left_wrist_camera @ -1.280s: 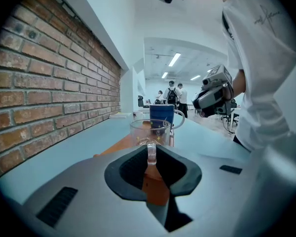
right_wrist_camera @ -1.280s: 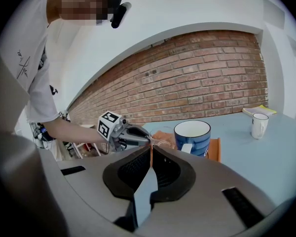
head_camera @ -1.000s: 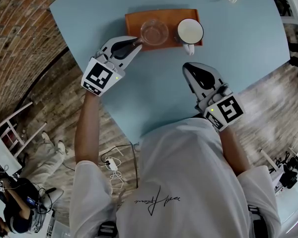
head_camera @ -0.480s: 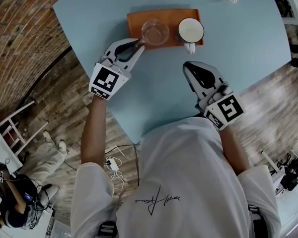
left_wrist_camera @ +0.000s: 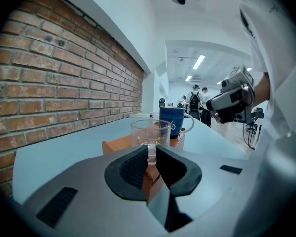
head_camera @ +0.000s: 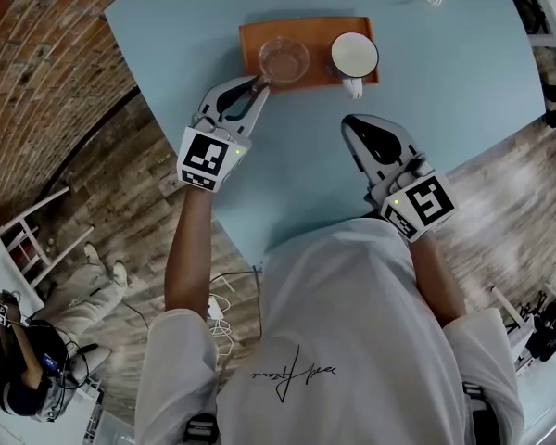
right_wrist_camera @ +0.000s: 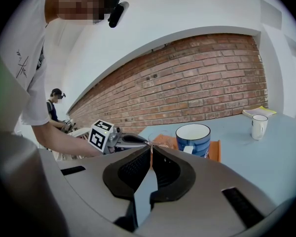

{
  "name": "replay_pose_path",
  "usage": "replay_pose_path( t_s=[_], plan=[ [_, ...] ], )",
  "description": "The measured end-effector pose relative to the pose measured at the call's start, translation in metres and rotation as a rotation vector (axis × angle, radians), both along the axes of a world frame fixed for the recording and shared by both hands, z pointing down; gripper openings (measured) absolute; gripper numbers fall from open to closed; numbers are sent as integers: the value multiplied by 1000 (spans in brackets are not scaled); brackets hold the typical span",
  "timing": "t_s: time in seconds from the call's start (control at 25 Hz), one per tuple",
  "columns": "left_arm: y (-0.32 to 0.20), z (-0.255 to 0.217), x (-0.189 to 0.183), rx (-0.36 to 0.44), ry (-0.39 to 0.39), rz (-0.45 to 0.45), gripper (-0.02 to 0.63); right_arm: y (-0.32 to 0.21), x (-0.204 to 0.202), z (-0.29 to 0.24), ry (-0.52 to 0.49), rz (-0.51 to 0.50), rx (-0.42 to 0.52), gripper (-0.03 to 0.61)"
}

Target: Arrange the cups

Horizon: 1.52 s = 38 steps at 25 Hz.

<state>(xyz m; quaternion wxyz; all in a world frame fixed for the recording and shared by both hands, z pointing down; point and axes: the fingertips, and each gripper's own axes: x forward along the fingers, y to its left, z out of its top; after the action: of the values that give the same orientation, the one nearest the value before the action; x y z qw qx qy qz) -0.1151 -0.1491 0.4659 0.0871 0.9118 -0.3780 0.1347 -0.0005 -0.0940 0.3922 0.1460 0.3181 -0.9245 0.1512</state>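
Your left claw, left of centre, grips the glass cup by its handle; the cup stands in the left half of the orange tray on the bench, the blue mug in its right half; your right claw, below the mug, is clenched empty

Right hand-held gripper: jaws together, nothing btwn them. Ahead, blue mug (white inside) stands on orange tray; white mug well apart, nr worktop's far edge. Brick wall behind.
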Motion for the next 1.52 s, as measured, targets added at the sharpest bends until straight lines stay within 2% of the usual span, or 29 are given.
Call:
replay_pose_path(
  t_s=[0.28, 0.48, 0.96, 1.52],
  plan=[
    [1, 1, 2, -11, 45, -108, 55, 2, 3, -2, -7, 2, 5, 29],
    [2, 1, 5, 4, 15, -159, 55, 3, 7, -2, -9, 7, 8, 29],
    [6, 3, 8, 4, 24, -279, 55, 10, 13, -11, -30, 7, 20, 29],
    [8, 4, 14, 34, -11, -434, 55, 25, 33, -11, -27, -14, 29, 29]
  ],
)
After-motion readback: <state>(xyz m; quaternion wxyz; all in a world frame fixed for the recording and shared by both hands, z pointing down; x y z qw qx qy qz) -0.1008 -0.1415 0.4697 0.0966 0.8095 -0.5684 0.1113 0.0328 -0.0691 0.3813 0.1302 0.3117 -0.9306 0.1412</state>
